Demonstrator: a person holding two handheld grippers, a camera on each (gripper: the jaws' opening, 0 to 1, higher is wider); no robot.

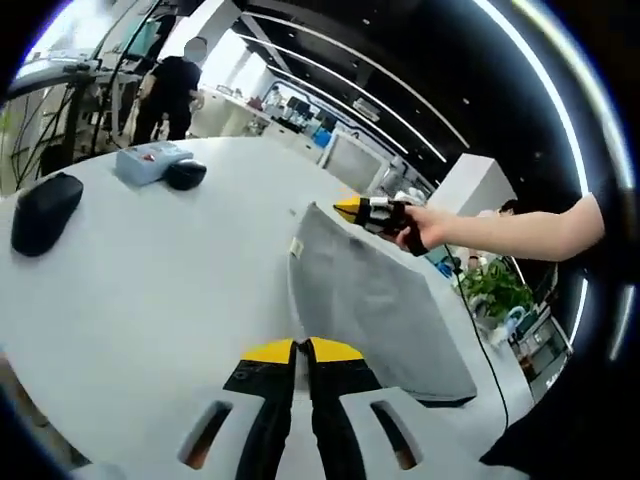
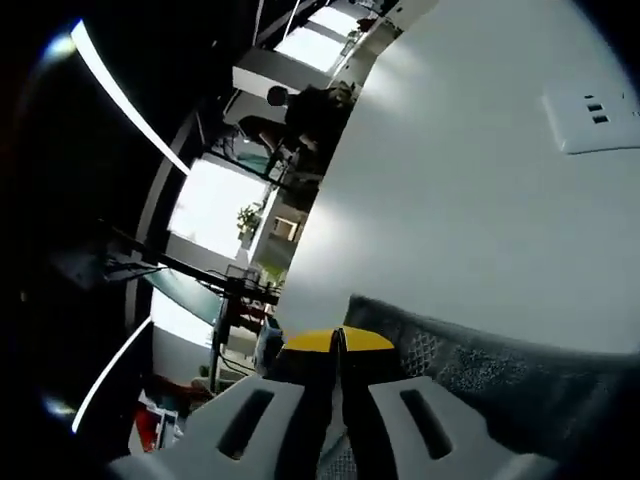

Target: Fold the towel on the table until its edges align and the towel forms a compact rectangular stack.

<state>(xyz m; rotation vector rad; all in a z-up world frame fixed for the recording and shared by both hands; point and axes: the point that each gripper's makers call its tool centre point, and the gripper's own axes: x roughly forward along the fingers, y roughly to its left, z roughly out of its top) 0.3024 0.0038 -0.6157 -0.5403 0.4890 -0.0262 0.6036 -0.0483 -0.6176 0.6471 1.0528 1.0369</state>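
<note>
Left gripper [image 1: 302,350]: jaws drawn together with no visible gap, yellow tips meeting at the near edge of the grey towel [image 1: 375,305]; whether cloth is pinched between them cannot be told, since the tips cover the contact. Right gripper [image 2: 338,342]: jaws likewise closed tip to tip, set at the near corner of the towel [image 2: 480,375], where the textured weave lies directly under and beside the tips; a grip on the cloth is probable but not confirmed. In the left gripper view the right gripper [image 1: 372,212], held in a hand [image 1: 420,228], sits at the towel's far corner.

The towel lies on the white worktop [image 1: 170,290] near its edge, spread in a long panel with a small label showing on its left border. Its layering cannot be read.

Beyond it, well apart, rest a dark mouse [image 1: 45,212], a second dark mouse [image 1: 185,173] and a pale box with buttons [image 1: 150,160], the two last touching. A white panel [image 2: 592,118] is seen on the worktop in the right gripper view.

Progress, as judged: the cloth is not yet a compact stack; corners appear engaged at opposite ends for a fold, and alignment of edges remains.
</note>
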